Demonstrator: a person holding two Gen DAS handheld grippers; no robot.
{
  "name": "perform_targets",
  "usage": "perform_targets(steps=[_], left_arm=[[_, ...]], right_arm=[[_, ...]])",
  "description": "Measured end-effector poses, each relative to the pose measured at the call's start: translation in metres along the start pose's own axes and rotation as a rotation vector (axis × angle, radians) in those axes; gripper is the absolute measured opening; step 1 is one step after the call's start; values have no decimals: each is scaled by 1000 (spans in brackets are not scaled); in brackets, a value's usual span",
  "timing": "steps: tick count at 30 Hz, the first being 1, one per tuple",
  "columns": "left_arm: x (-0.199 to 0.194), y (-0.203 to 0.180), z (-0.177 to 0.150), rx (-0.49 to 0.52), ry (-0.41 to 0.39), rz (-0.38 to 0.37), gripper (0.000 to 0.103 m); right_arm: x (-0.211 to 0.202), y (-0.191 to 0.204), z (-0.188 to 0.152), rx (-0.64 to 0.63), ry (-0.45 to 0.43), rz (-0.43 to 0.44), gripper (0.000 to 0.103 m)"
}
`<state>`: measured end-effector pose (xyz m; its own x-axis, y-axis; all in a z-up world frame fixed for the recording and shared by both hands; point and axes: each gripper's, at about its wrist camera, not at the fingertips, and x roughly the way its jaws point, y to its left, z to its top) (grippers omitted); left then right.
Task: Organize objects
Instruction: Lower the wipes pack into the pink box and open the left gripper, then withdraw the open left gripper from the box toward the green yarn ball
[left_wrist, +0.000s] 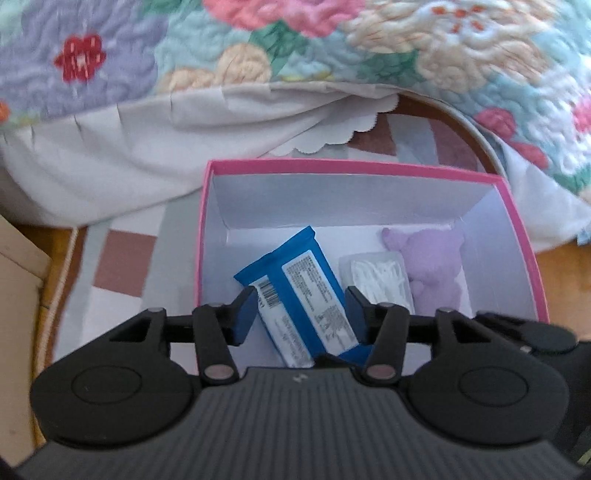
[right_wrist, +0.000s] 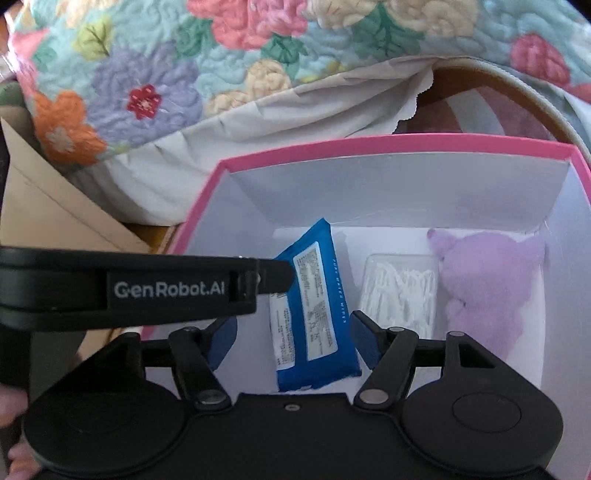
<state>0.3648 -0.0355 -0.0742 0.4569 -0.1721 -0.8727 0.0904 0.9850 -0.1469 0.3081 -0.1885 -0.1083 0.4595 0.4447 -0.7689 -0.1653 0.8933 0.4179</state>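
- Presently, a pink box (left_wrist: 524, 258), white inside, sits open on a checked cloth (left_wrist: 122, 266) over a wooden surface (left_wrist: 565, 273); a floral quilt (left_wrist: 184, 44) and a pale sheet (left_wrist: 147, 147) rise behind its far side.
- Contents, left wrist view: a blue wipes pack (left_wrist: 299, 291) lies on the box floor left of centre, label side up and tilted, its far end leaning left.
- A clear packet of white floss picks (left_wrist: 380, 280) lies just to the right of the pack, and a purple plush toy (left_wrist: 436, 266) sits at the right wall, touching the packet's right edge.
- Left gripper (left_wrist: 301, 314): jaws open, blue pads standing either side of the wipes pack's near half. Whether the pads touch the pack cannot be told; a gap shows on the right side.
- Right wrist view confirms the same order in the box (right_wrist: 369, 142): wipes pack (right_wrist: 314, 317), floss picks packet (right_wrist: 402, 291), plush toy (right_wrist: 491, 280), left to right.
- Right gripper (right_wrist: 295, 339): jaws open and wide, standing either side of the pack's near end without contact; nothing is held.
- Left gripper's finger (right_wrist: 273, 273), marked "GenRobot.AI", reaches in from the left in this view, its tip at the pack's left edge.
- A tan cardboard panel (right_wrist: 55, 206) stands left of the box, beside the sheet (right_wrist: 258, 122) and quilt (right_wrist: 166, 74).
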Motion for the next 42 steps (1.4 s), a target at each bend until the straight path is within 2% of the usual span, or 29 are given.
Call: perform_targets(steps=[2,10,14,18,24,28,30,32,35,42], left_arm=[[-15,-3,-6,19,-17,-8,62],[-72,0,-29,-35,1,-106,62],[-105,-7,-40,14,30,-144,62],[-145,-14,-54,88,25,-130,62],[-198,-20,-73,144,50,-154,64],[-224,-24,-87,175,56,-167,66],[-234,-27,-95,195,58,-169,68],[-242,-28,-103,211,63,-172,75],[-247,-30,-117,235,74,-176,80],[-236,-45,-152,249,140,-218,81]], right_arm=[[-11,2,-5,-20,3,-5,72],[-84,16,-25,-85,4,-6,69],[-124,28,-29,-104,-3,-13,69],[-159,42,-36,-125,-13,-17,69],[-206,71,-52,-202,-18,-50,70],[-236,88,-68,-256,-48,-49,78],[-249,94,-77,-273,-62,-48,78],[-260,98,-89,-285,-84,-51,90],[-271,99,-110,-301,-122,-47,96],[-275,91,-158,-326,-96,-66,98]])
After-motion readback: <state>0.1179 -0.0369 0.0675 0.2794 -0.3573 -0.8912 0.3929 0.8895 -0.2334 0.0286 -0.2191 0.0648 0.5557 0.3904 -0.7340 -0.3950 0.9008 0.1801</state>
